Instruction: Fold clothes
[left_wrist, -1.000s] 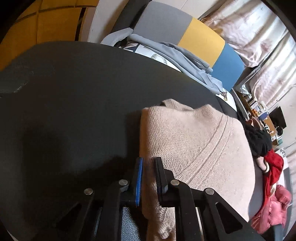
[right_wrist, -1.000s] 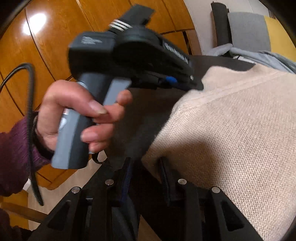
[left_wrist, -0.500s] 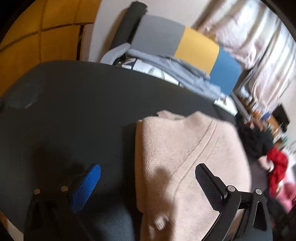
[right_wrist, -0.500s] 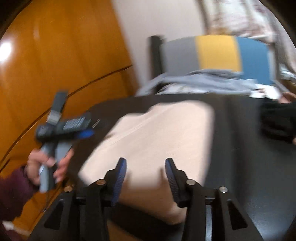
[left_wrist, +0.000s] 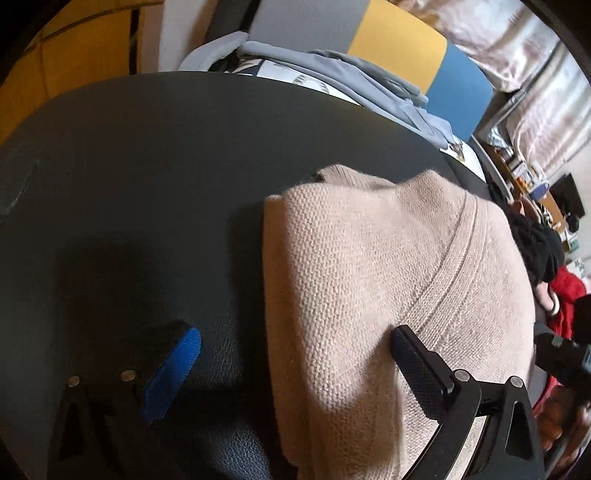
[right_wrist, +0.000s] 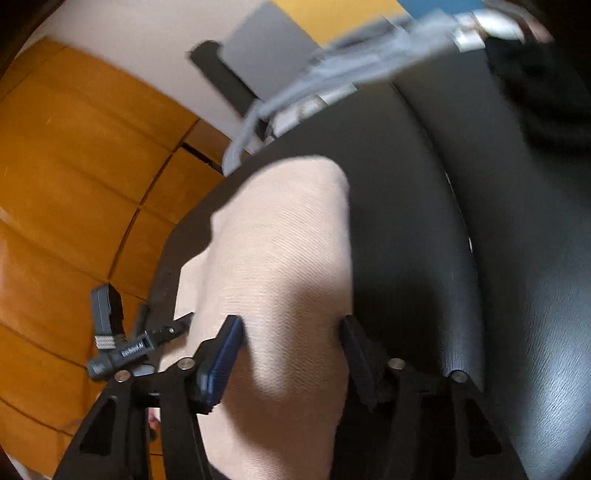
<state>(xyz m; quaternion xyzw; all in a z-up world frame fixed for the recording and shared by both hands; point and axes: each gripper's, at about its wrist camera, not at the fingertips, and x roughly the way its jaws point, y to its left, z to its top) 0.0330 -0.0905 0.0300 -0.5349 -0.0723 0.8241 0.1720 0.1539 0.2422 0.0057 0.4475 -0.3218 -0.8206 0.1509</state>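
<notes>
Left wrist: sweater under spread claw

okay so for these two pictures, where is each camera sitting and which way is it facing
Left wrist: on the left tool, angled down at the beige sweater on the black table; its wide-open fingers show.
Right wrist: on the right tool, whose jaws are opening over the sweater; the left tool shows too.
Shared: sweater, table, grey garment.

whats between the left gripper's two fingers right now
In the left wrist view, the left gripper is wide open; between its fingers lie bare black table and the left edge of the folded beige sweater.
</notes>
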